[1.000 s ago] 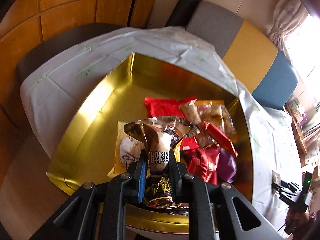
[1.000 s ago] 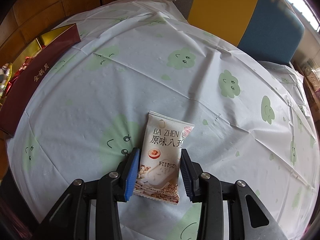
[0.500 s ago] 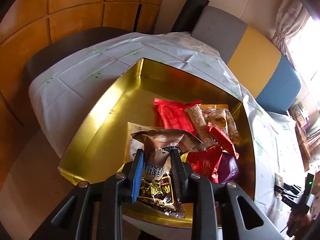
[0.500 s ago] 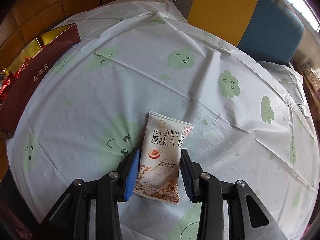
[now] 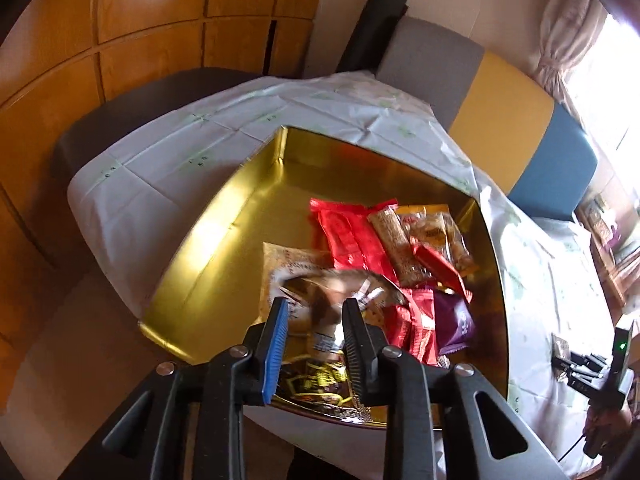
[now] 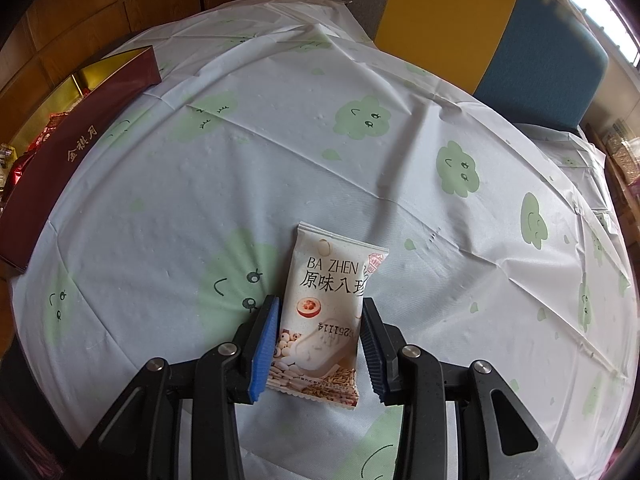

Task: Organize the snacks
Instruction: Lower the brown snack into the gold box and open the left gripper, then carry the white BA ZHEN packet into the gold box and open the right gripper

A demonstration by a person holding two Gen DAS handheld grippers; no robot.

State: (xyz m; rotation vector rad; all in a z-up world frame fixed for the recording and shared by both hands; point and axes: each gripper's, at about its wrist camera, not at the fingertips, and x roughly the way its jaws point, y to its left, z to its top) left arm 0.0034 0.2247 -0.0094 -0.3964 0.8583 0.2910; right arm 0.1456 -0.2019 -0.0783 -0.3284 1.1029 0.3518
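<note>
While our left gripper (image 5: 314, 334), jaws just parted, hangs over a brown packet (image 5: 320, 376) low in the gold box (image 5: 208, 248), our right gripper (image 6: 320, 340) flanks the white packet (image 6: 326, 312), lower centre; whether it clamps, we cannot tell.

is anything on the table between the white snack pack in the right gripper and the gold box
Nothing visible does. The white snack pack lies between the right gripper fingers on the tablecloth, and the cloth stretching toward the gold box at the left edge is bare. Only the box's own maroon side wall must be cleared.
</note>
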